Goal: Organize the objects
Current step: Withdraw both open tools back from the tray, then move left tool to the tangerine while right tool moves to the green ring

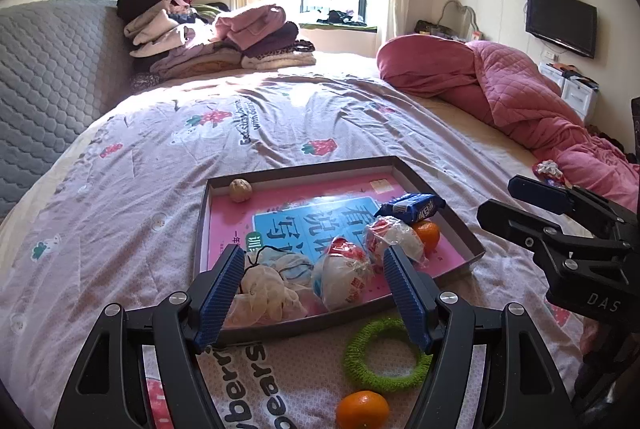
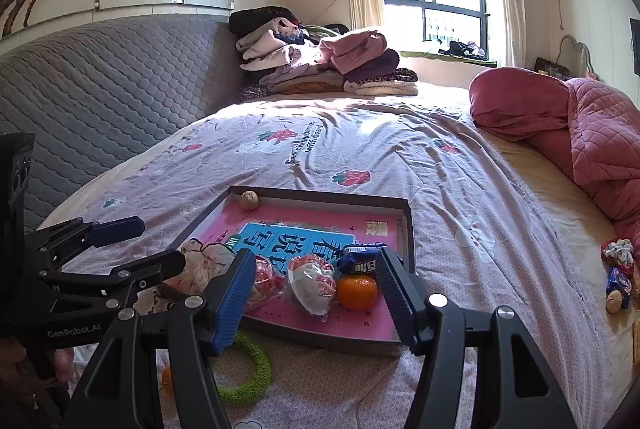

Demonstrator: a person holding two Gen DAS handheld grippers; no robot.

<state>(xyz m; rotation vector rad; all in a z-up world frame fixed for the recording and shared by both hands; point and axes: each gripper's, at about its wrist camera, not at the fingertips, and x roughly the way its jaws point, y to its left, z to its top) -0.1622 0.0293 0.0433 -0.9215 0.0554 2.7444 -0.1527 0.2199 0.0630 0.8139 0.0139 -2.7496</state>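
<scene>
Both grippers, left (image 1: 314, 293) & right (image 2: 316, 293), are hovering w/ jaws apart, empty. Snacks are sitting in tray (image 1: 460, 225); green ring (image 1: 386, 353) & orange (image 1: 362, 409) are lying outside tray's near edge, prob. next.

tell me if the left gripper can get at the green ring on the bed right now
Probably yes. The left gripper is open and empty, and the green ring lies uncovered on the bedspread just below it, outside the tray.
</scene>
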